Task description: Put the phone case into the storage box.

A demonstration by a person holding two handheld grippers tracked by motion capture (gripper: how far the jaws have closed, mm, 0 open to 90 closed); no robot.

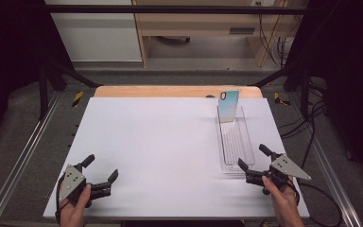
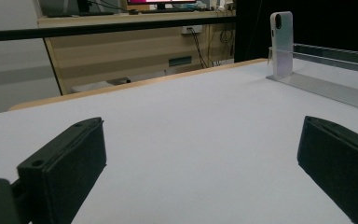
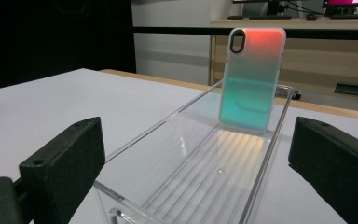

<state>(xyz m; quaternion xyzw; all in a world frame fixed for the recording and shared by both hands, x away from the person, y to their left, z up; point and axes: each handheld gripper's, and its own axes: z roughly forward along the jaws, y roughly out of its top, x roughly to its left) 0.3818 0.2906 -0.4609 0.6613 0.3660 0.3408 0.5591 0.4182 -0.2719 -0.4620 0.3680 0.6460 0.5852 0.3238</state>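
A phone case (image 1: 229, 106) with an iridescent teal-to-orange back (image 3: 251, 77) stands upright, leaning against the far end of a clear ribbed plastic tray (image 1: 235, 142) on the right of the white table. My right gripper (image 1: 254, 157) is open at the tray's near end, its jaws straddling the tray (image 3: 200, 172) with nothing held. My left gripper (image 1: 100, 168) is open near the table's front left, over bare table. In the left gripper view the case (image 2: 281, 44) shows far off at the upper right.
The white tabletop (image 1: 160, 142) has a wooden strip along its far edge. Black frame posts and metal rails flank the table. Cables lie on the floor at the right, and a wooden desk (image 1: 203, 28) stands beyond.
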